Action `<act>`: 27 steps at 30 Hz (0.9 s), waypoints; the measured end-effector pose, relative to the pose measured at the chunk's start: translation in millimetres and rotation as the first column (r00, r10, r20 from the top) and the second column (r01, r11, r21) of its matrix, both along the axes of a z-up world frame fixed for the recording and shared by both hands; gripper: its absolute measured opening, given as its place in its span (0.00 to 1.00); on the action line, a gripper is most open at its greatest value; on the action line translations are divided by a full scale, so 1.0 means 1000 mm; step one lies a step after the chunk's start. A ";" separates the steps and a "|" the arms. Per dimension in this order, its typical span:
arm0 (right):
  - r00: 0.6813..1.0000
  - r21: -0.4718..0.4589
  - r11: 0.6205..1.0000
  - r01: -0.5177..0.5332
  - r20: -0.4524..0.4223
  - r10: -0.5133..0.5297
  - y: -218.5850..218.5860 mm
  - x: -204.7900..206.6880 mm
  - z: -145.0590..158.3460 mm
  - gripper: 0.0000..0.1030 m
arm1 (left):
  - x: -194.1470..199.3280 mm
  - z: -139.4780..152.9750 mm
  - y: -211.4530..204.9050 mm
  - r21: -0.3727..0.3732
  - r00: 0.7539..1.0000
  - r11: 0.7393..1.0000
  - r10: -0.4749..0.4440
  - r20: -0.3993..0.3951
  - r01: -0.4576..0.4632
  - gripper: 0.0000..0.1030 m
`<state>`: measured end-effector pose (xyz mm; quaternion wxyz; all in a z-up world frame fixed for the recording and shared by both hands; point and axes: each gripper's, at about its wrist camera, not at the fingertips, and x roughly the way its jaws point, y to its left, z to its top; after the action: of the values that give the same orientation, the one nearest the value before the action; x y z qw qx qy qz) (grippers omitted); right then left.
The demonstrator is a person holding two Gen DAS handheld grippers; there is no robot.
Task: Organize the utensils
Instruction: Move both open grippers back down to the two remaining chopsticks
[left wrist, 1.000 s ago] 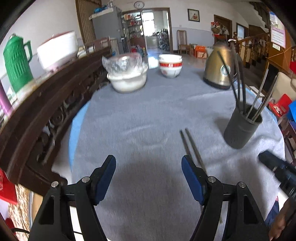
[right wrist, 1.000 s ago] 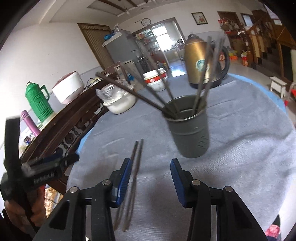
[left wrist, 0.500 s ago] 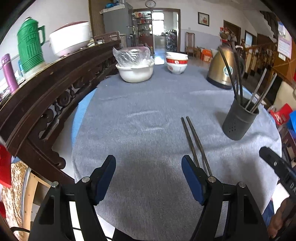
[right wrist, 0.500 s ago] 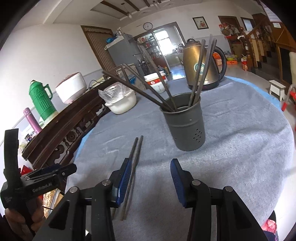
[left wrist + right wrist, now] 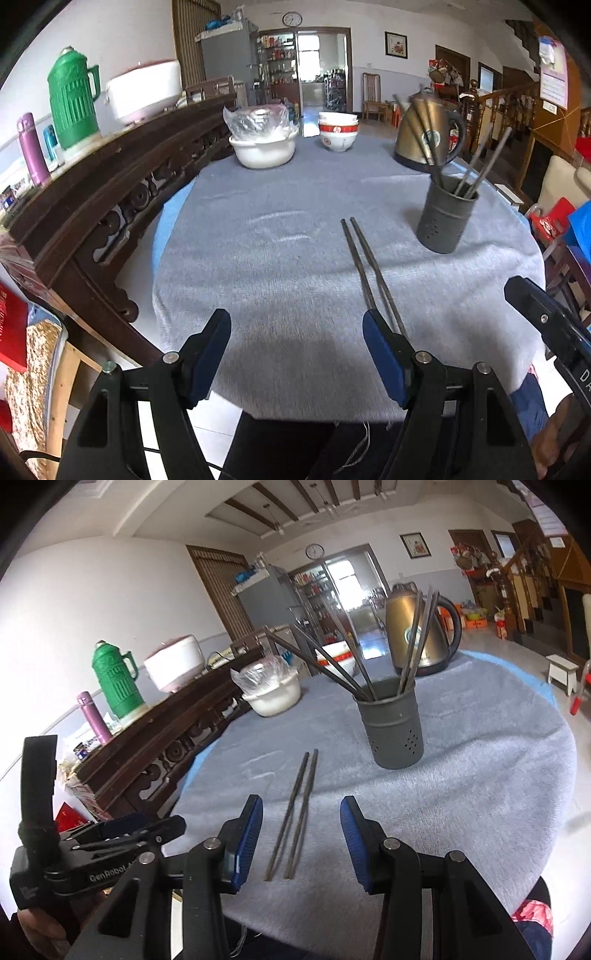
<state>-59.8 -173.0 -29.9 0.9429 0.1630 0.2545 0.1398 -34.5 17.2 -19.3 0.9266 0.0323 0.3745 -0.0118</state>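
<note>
Two dark metal chopsticks [image 5: 365, 266] [image 5: 299, 808] lie side by side on the grey cloth of the round table [image 5: 280, 258]. A grey perforated holder [image 5: 445, 218] [image 5: 393, 727] stands behind them to the right, with several chopsticks leaning in it. My left gripper [image 5: 297, 339] hangs open over the table's near edge, its right finger just in front of the chopsticks' near ends. My right gripper [image 5: 301, 834] is open too, and the near ends of the pair lie between its fingers without touching them.
A brass kettle [image 5: 424, 129] [image 5: 417, 635], a red-and-white bowl stack [image 5: 338, 131] and a white bowl covered in plastic [image 5: 264, 138] [image 5: 271, 690] stand at the far side. A carved wooden sideboard [image 5: 110, 192] with a green thermos [image 5: 72, 99] flanks the left.
Both grippers have drawn back toward the table's near edge, so the holder and chopsticks look farther away. The loose pair now lies between the right gripper's fingers. The jaws kept their width.
</note>
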 end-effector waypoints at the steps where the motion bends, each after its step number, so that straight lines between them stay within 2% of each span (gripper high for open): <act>1: 1.000 -0.001 1.000 -0.001 0.009 0.001 0.000 -0.004 0.002 0.46 | -0.005 0.004 0.000 0.002 1.000 1.000 -0.001 0.012 0.001 0.72; 7: 0.996 -0.021 1.000 -0.006 0.085 0.008 0.006 -0.034 0.027 0.47 | -0.040 0.033 0.001 0.006 0.996 1.000 0.017 0.089 -0.018 0.73; 13: 0.988 -0.038 0.999 0.008 0.157 -0.002 0.006 -0.049 0.046 0.47 | -0.052 0.054 -0.009 0.046 0.985 0.999 -0.003 0.175 -0.006 0.79; 19: 0.991 -0.005 1.000 0.019 0.136 -0.018 -0.001 -0.047 0.043 0.47 | -0.053 0.049 -0.009 0.045 0.988 0.999 -0.010 0.156 0.003 0.79; 27: 0.989 -0.017 1.000 0.017 0.144 -0.015 0.002 -0.046 0.046 0.47 | -0.050 0.052 -0.003 0.031 0.987 0.999 0.010 0.160 -0.015 0.79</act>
<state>-106.3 -171.1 16.3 0.9614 0.1459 0.1856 0.1413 -85.0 14.5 32.2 0.9531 0.0459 0.2992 0.0028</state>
